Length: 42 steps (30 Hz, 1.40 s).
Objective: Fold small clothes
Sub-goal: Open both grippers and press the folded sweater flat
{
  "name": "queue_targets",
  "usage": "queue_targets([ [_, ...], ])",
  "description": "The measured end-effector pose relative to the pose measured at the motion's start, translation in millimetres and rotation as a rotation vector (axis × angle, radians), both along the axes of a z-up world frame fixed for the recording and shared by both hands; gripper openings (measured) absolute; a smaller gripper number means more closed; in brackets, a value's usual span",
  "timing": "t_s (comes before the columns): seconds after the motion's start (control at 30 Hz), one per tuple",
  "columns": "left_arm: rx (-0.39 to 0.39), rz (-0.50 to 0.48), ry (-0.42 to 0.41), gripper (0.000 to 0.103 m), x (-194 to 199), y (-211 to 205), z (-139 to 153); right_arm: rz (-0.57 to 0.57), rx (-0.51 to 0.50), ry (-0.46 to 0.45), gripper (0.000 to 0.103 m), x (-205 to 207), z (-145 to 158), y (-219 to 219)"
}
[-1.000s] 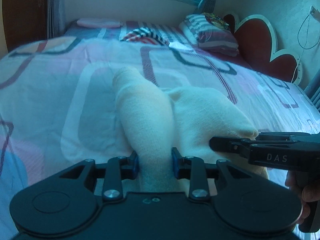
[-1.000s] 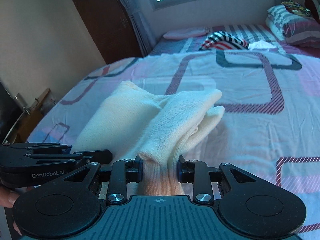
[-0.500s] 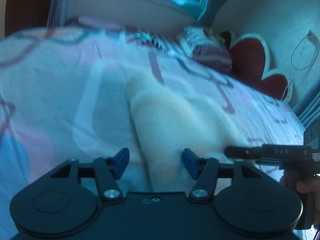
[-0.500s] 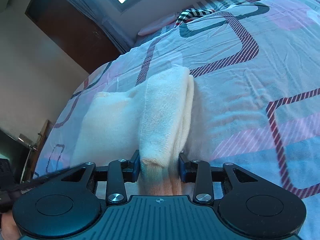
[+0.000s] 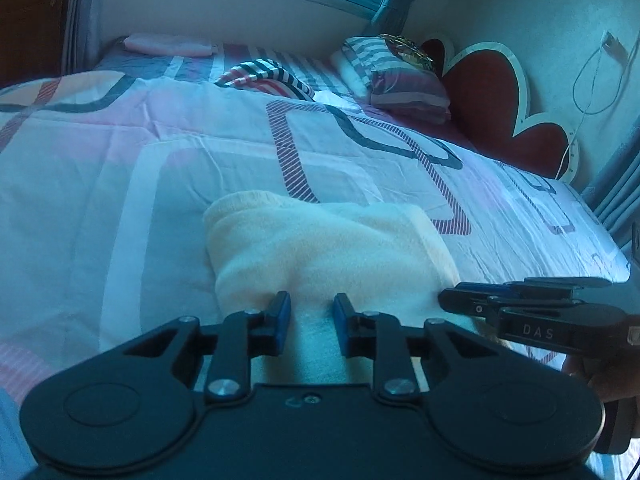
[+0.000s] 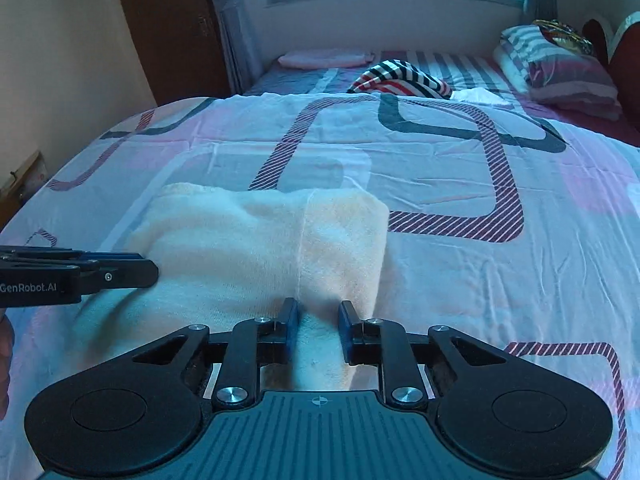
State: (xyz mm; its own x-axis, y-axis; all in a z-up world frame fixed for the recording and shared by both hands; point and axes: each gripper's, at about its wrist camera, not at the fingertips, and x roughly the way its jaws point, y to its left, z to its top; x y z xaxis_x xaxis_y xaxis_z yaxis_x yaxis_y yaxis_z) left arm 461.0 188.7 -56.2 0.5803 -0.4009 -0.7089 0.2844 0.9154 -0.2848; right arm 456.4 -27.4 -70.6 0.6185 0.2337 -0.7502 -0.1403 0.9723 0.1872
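Observation:
A cream knit garment lies folded flat on the bed, also seen in the right wrist view. My left gripper is shut on the garment's near left edge, with cloth between its blue pads. My right gripper is shut on the near right edge in the same way. Each gripper shows in the other's view: the right one at the right, the left one at the left. The near hem is hidden behind the gripper bodies.
The bed has a pink, white and grey patterned cover. A striped garment and a pink folded item lie at the far end. Stacked pillows sit by a red heart-shaped headboard. A dark wardrobe stands left.
The garment was bunched and held up; it now lies flat and spread on the bed. My left gripper opened half a second ago and has closed on the cloth again.

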Motion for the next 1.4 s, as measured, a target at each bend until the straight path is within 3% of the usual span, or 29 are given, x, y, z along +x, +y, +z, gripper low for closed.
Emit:
queue_targets([
  [0.13, 0.055, -0.004, -0.057, 0.026, -31, 1, 17, -0.018, -0.014, -0.056, 0.020, -25, 19, -2],
  [0.27, 0.061, 0.028, -0.069, 0.027, -74, 7, 13, 0.080, -0.004, -0.089, 0.020, -67, 32, 13],
  [0.37, 0.072, 0.051, -0.038, 0.026, -91, 10, 3, 0.124, -0.045, -0.056, 0.020, -86, 20, 24],
  [0.47, 0.070, 0.073, -0.012, 0.028, -102, 14, -5, 0.083, -0.118, -0.006, 0.020, -90, -1, 22],
  [0.6, 0.064, 0.101, -0.002, 0.028, -123, 15, -2, 0.041, -0.090, -0.006, 0.020, -101, 5, 8],
  [0.7, 0.052, 0.121, -0.002, 0.026, -139, 15, 2, 0.076, -0.045, -0.042, 0.020, -121, 21, 9],
  [0.83, 0.038, 0.132, 0.005, 0.027, -159, 10, 7, 0.124, -0.038, -0.023, 0.020, -141, 19, 20],
  [0.93, 0.060, 0.141, 0.033, 0.029, -168, 5, 1, 0.106, -0.072, 0.028, 0.020, -145, 3, 21],
  [1.13, 0.042, 0.185, 0.037, 0.031, -176, 7, -12, 0.066, -0.032, 0.029, 0.020, -146, -4, 9],
  [1.4, 0.126, 0.198, 0.022, 0.031, -181, -8, -5, 0.069, -0.053, 0.029, 0.021, -149, -2, 12],
])
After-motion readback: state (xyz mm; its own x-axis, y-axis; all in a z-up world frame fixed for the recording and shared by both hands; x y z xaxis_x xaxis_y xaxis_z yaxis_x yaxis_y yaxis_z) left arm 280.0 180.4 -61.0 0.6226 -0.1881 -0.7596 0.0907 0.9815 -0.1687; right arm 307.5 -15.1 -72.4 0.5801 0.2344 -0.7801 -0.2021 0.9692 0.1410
